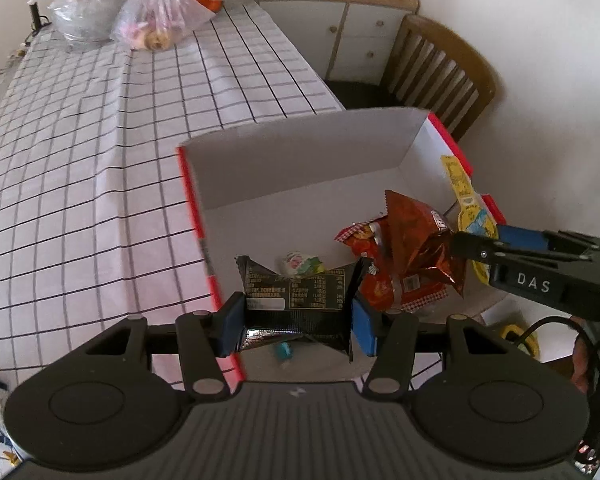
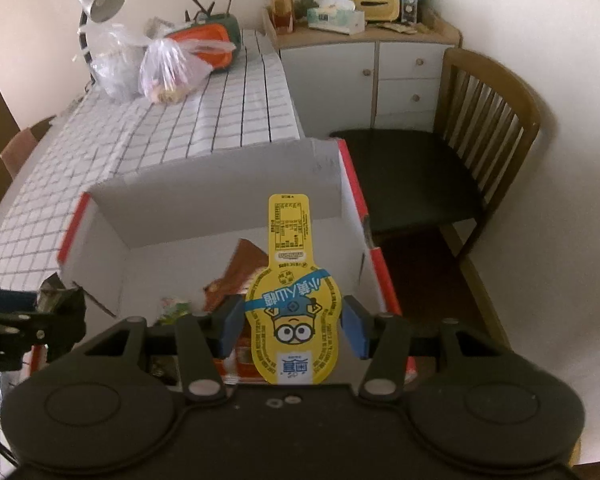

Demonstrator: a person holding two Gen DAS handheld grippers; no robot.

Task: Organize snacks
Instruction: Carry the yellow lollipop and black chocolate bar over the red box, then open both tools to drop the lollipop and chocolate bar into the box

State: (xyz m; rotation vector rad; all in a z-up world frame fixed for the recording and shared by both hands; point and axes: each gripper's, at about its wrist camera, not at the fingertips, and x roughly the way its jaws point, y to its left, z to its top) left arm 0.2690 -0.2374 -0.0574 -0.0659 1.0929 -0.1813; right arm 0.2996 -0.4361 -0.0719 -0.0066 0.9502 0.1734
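Fingers clamp one black packet; one box.

- My left gripper clamps a black snack packet crosswise between its blue pads, over the near end of the box.
- Box: white inside, red outside; sits on the checked tablecloth ahead of my fingers.
- Inside, just past the packet: small green-white sweet, red-orange snack bags to the right.
- My right gripper enters from the right, with a yellow packet at its tip; grip unclear.
- Far ahead-left: plastic bags.
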